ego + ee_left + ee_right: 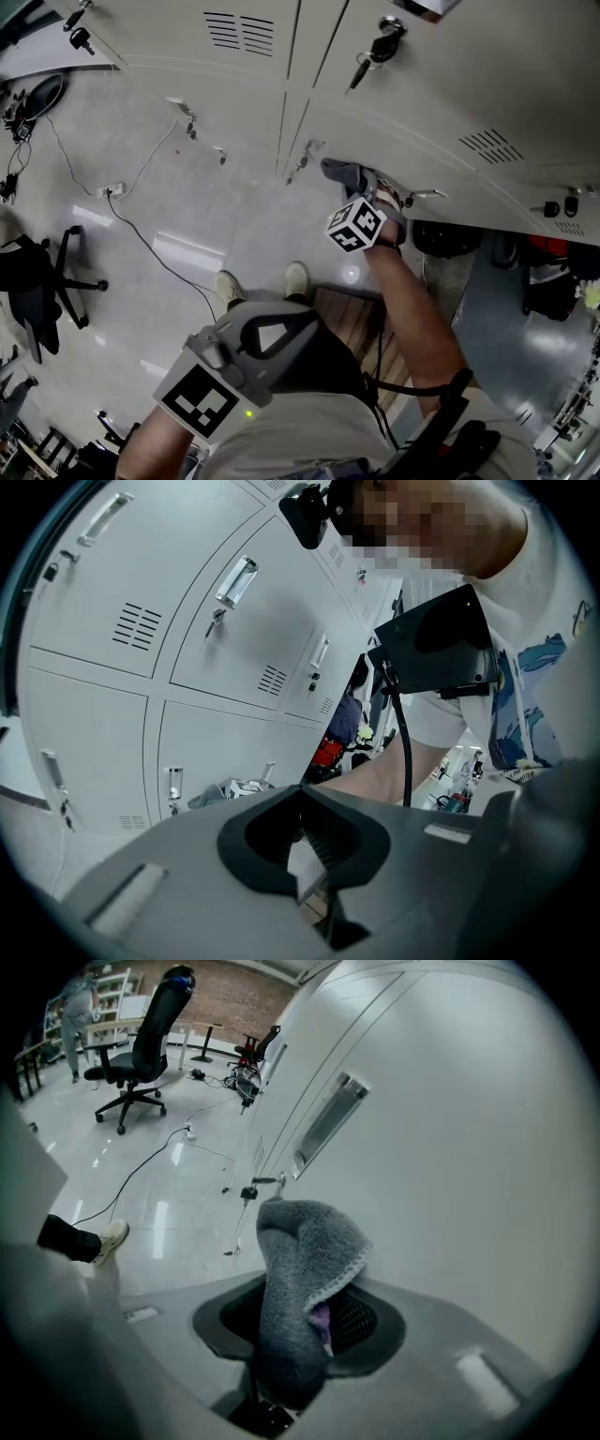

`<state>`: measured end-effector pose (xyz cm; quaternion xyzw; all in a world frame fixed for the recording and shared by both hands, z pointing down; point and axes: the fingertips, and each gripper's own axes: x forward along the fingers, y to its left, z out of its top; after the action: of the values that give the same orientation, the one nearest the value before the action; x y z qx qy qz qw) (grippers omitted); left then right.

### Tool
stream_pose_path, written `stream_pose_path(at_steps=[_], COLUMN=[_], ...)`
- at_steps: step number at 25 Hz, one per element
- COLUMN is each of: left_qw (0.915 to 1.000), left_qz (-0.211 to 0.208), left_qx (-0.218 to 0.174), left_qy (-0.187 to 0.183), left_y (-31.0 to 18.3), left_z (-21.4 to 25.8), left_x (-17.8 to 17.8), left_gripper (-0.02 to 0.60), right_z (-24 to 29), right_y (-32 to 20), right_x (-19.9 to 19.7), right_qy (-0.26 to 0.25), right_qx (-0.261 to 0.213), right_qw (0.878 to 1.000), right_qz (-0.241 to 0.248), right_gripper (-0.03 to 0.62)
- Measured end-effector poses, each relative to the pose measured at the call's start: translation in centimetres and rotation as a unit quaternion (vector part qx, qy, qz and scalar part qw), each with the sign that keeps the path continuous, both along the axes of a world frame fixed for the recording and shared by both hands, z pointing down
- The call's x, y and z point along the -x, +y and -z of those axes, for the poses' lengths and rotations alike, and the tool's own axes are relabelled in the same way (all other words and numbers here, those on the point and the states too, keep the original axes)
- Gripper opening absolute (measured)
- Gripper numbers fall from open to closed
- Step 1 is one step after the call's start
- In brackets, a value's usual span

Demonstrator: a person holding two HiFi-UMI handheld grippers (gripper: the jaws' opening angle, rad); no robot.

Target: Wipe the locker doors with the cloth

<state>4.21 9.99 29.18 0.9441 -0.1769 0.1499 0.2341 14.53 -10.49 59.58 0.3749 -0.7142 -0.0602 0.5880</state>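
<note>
- The right tongs (302, 1330) pinch a grey cloth (305, 1260) by its bunched lower end. Its free fold stands up mid-frame in the right gripper view, just beside the pale locker door (450, 1166); I cannot tell if they touch.
- The cloth looks soft, light and limp, so it will likely flop unless gripped deep and pressed flat.
- The door seems smooth and rigid, though its recessed handle (323, 1124) could snag the pile.
- The left tongs (305, 855) are pressed together and empty.
</note>
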Motion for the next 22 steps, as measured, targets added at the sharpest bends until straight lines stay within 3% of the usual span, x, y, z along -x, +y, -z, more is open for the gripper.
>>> stream_pose_path(at_steps=[12,16,22], left_qw=[1.0,0.9999,0.9993], left_qz=[0.0,-0.008,-0.026], left_qx=[0.007,-0.002,-0.017], left_qy=[0.0,0.01,0.019], left_y=[0.1,-0.1,0.2], left_z=[-0.7,0.0,1.3], left_x=[0.8,0.5,0.0], left_gripper=[0.003,0.003,0.003], right_z=[-3.8,0.7,14.0], right_y=[0.2,1.1,2.2], right_x=[-0.2,0.1,1.2], right_qy=[0.036,0.017,-0.024], right_qx=[0.032,0.013,-0.063], right_qw=[0.999,1.0,0.997], right_qz=[0.012,0.015,0.03], right_gripper=[0.147,0.147,0.147])
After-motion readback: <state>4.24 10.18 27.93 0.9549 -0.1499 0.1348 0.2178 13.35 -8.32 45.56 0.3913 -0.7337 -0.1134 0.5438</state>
